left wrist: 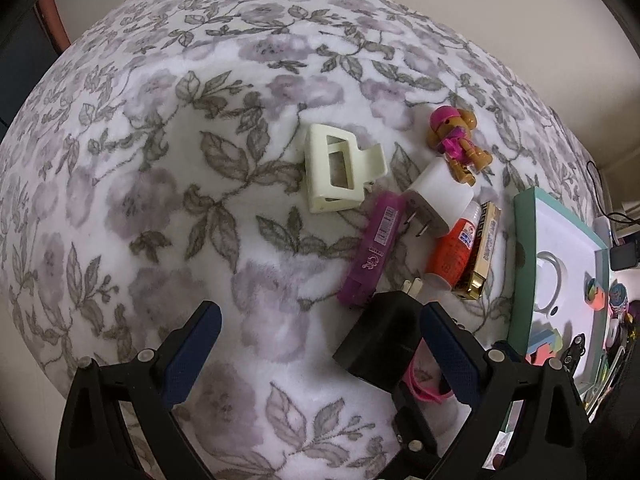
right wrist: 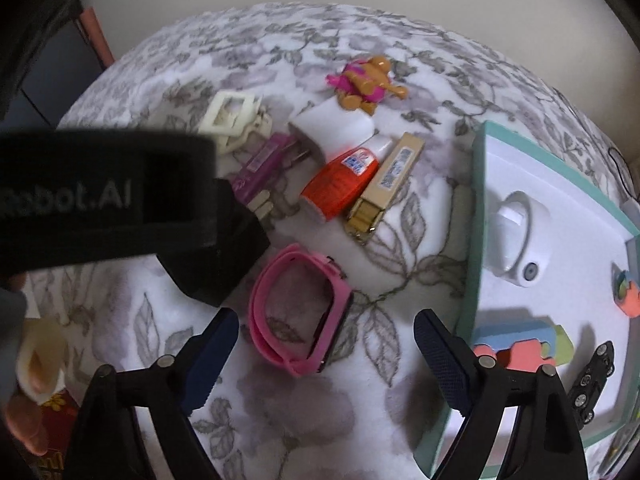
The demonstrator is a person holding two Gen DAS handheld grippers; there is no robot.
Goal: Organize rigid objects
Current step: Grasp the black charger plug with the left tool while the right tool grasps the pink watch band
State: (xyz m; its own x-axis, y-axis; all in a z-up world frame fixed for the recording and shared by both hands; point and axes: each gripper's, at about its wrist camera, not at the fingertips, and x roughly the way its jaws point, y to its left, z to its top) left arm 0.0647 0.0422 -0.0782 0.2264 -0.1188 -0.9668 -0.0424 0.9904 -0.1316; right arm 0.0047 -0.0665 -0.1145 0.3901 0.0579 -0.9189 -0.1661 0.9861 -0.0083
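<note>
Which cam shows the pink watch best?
Right wrist view: the pink watch lies whole and unblocked on the floral blanket. In the left wrist view, only a pink sliver shows behind the black charger.

A pink watch [right wrist: 300,316] lies on the grey-and-lilac floral blanket [right wrist: 304,412] near an orange bottle [right wrist: 340,184] and a teal-rimmed white box [right wrist: 520,168].

In the right wrist view, the left tongs' black body [right wrist: 100,196] covers part of the black charger [right wrist: 224,256], and its printed word is cut short. The cream hair clip [right wrist: 232,120] and toy figure [right wrist: 368,80] are blurred. From the left wrist, the pink watch [left wrist: 424,384] shows only slivers.
</note>
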